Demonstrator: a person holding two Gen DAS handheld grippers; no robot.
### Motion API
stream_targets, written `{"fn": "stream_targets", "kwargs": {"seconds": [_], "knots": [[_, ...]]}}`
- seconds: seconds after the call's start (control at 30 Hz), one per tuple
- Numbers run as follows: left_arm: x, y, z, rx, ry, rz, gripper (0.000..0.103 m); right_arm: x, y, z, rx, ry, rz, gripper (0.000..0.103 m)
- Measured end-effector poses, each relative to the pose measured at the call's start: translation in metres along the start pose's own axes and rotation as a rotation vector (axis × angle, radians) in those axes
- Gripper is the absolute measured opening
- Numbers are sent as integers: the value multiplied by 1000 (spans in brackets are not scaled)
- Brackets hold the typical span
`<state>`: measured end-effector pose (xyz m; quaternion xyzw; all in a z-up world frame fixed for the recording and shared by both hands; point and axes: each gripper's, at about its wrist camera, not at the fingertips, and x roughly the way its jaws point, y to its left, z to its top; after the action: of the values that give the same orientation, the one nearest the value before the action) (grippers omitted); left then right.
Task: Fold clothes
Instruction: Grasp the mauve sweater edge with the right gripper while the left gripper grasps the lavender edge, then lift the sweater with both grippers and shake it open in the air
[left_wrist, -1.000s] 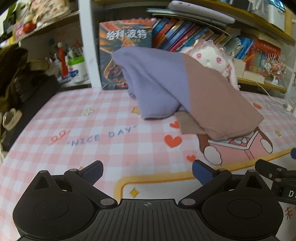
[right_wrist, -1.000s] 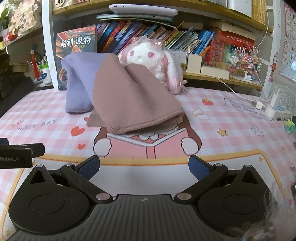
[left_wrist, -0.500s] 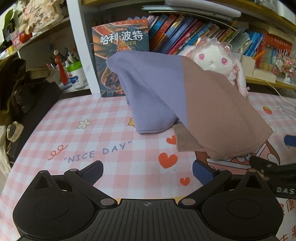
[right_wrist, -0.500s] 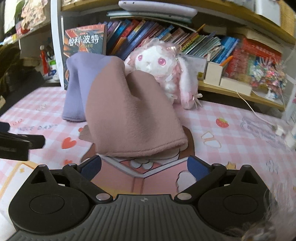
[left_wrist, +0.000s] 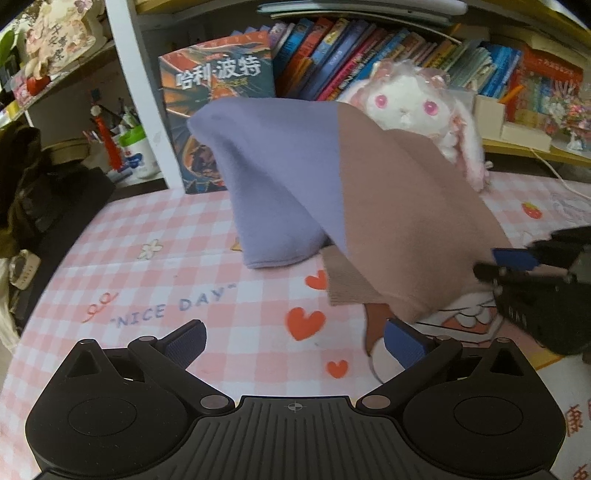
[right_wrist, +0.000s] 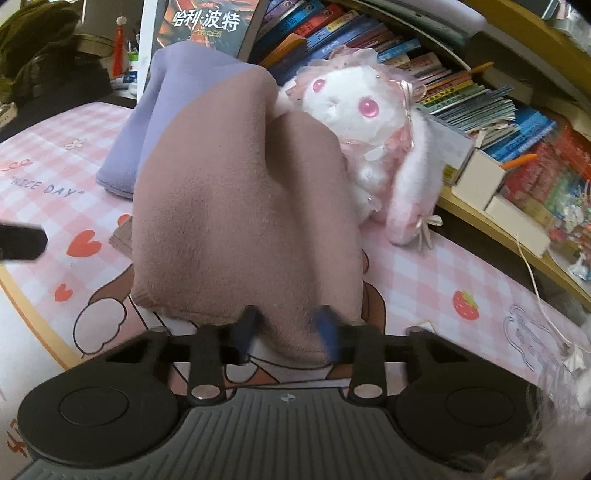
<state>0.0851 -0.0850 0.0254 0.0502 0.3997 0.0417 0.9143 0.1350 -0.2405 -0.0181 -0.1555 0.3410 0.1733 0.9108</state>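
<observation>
Right wrist view: right gripper (right_wrist: 286, 326) fingers, just closing, pinch the garment (right_wrist: 236, 206); left gripper (left_wrist: 295, 339) fingers spread.

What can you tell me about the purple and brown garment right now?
The garment is soft, fleecy-looking cloth in two blocks, purple on one side and dusty brown on the other. It lies heaped and tented over the checked mat, its back draped against the plush rabbit and leaning toward the books. The right gripper, whose jaws have just been closing, pinches the near brown hem. The left gripper is open and apart from it.
</observation>
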Motion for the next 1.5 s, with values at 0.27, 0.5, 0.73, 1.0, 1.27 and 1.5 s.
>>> {"fn": "stream_targets", "kwargs": {"seconds": [0.27, 0.5, 0.73, 1.0, 1.27, 1.5], "knots": [[-2, -40, -3, 47, -81, -76, 103, -59, -28, 9, 161, -176, 149, 6], [-17, -74, -1, 158, -269, -21, 101, -122, -39, 19, 255, -310, 304, 3], [-8, -68, 15, 112, -312, -30, 7, -154, -42, 14, 235, -330, 304, 3], [-70, -34, 51, 113, -491, -76, 3, -147, -37, -18, 83, -212, 206, 63], [-101, -51, 29, 174, -509, -141, 10, -140, 21, -4, -199, -315, 116, 57], [-82, -44, -21, 145, -420, -12, 37, -145, -4, 24, -212, -353, 120, 4]]}}
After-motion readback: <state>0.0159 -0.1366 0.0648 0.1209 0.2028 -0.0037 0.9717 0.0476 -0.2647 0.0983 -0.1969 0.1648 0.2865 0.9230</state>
